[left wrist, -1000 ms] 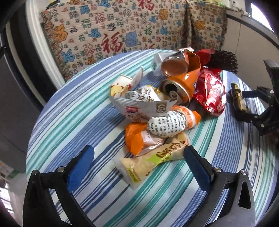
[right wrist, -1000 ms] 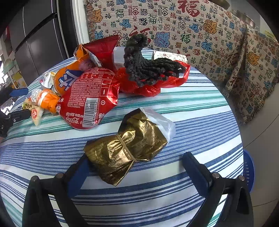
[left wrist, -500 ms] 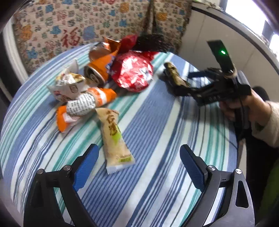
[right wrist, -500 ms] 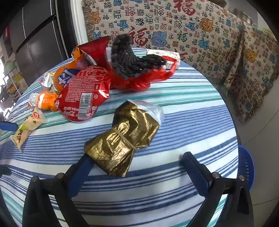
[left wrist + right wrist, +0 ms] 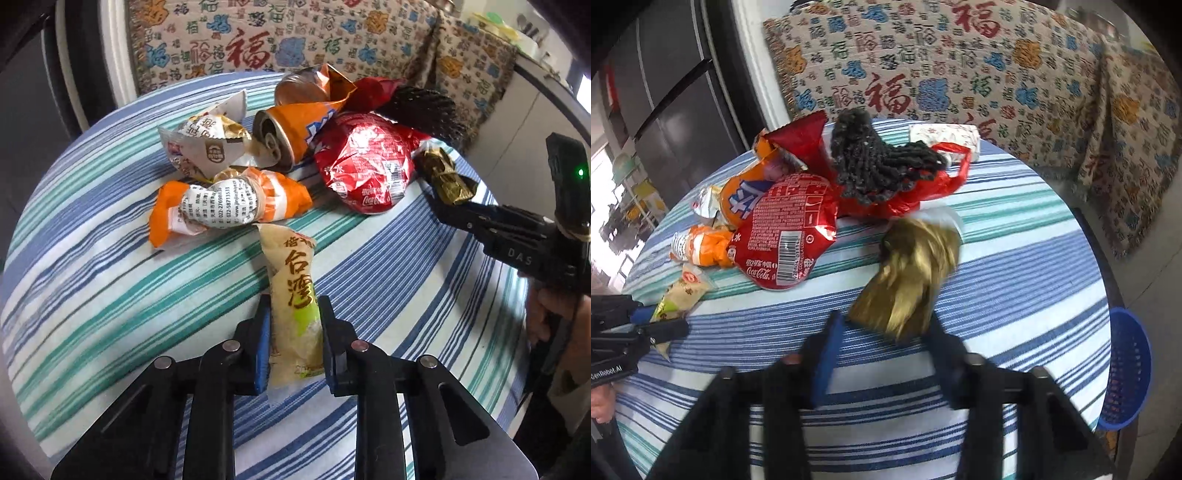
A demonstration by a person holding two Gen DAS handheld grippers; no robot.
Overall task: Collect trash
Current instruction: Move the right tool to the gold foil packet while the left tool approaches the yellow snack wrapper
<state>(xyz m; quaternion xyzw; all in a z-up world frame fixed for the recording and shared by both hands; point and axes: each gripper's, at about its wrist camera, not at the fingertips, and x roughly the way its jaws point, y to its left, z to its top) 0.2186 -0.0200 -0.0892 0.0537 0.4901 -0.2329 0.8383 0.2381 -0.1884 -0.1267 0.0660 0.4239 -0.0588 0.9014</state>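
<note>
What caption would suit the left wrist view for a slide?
Left gripper closing on a long beige snack wrapper on the blue-striped round table, beside crushed trash.

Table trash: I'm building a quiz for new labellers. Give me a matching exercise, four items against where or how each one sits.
Things:
1. cream snack packet
2. gold foil wrapper
3. red Coca-Cola wrapper
4. blue basket

Places or states:
A. beyond the table's edge, lower than the tabletop
B. between the closing pads of the right gripper
C. lying loose on the striped cloth, in no gripper
D. between the closing pads of the left gripper

Pairs: 1-D, 2-B, 3-C, 4-A
</note>
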